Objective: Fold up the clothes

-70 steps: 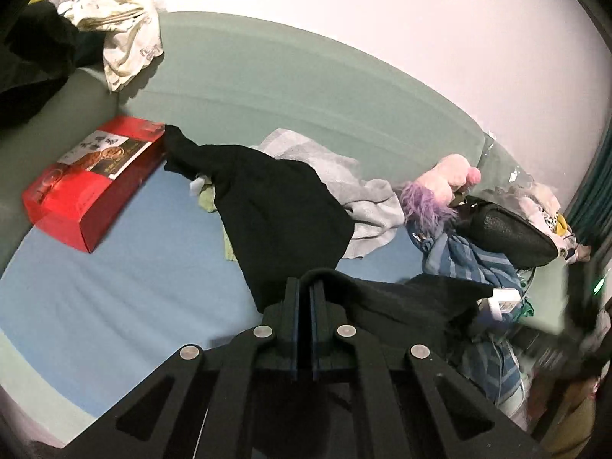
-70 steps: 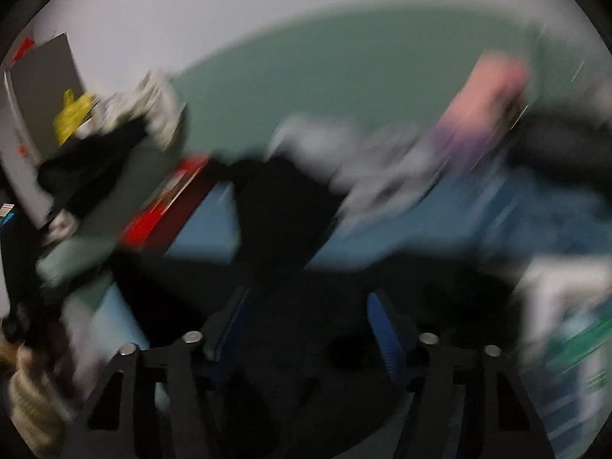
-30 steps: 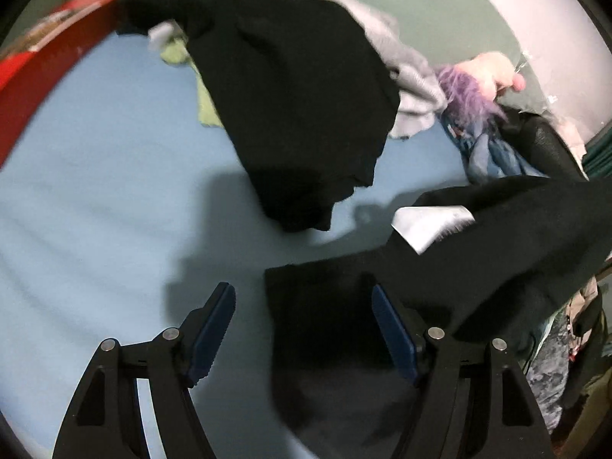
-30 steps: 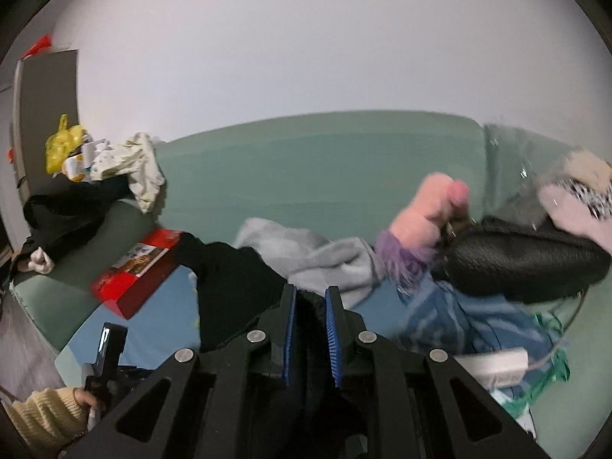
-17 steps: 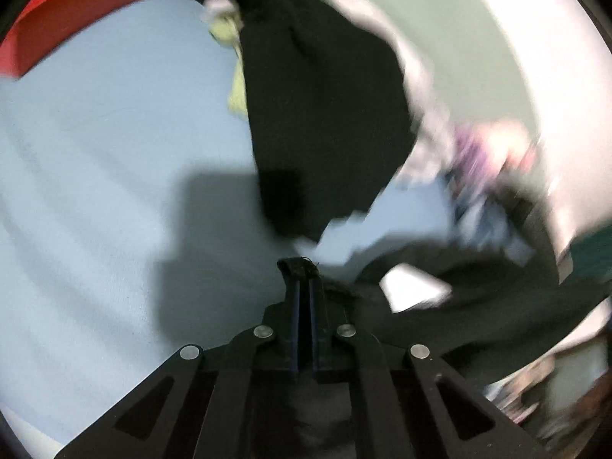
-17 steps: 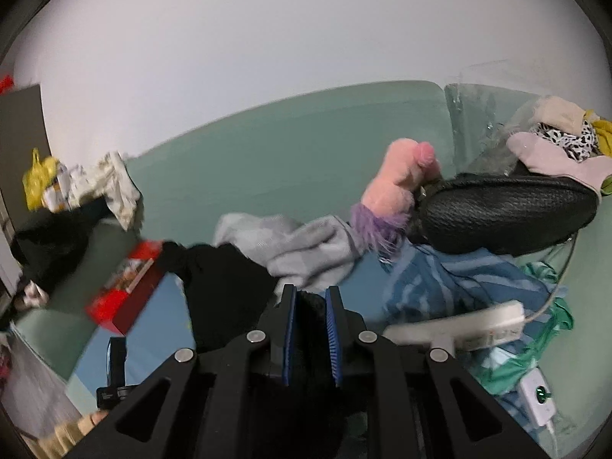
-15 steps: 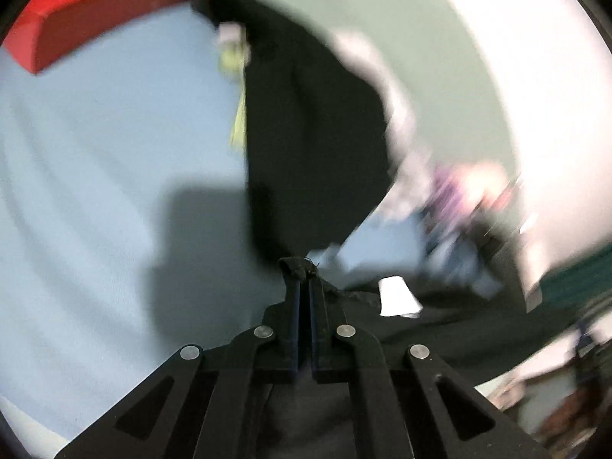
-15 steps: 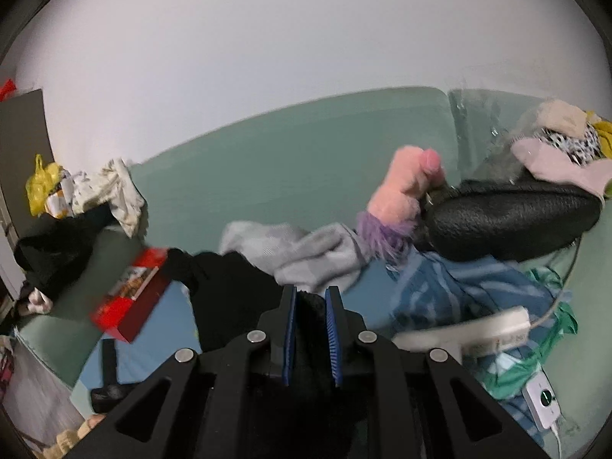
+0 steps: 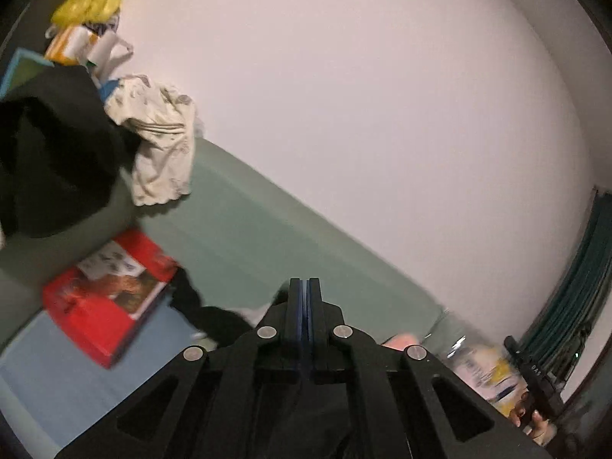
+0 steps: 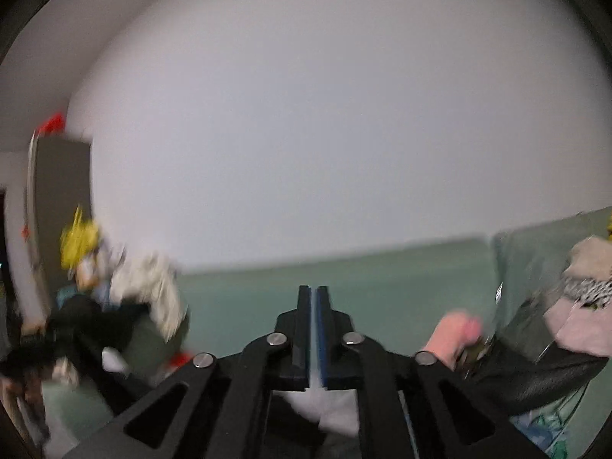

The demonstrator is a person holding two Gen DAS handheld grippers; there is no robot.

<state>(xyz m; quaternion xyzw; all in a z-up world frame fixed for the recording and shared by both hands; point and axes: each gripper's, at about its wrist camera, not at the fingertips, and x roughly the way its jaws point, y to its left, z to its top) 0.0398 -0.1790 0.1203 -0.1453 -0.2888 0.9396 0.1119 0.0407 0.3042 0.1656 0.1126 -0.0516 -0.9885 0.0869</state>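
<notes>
Both grippers, left (image 9: 305, 287) and right (image 10: 313, 294), stay clamped on the black garment (image 9: 306, 417); I have lifted it clear for folding.

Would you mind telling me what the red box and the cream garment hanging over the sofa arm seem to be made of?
The red box looks like glossy printed cardboard: flat faces, sharp edges, a picture panel on top. The cream garment looks like soft, matte woven or knit fabric, probably cotton: it drapes in limp folds with a wavy hem over the sofa arm. Blur leaves the exact fibre open.
</notes>
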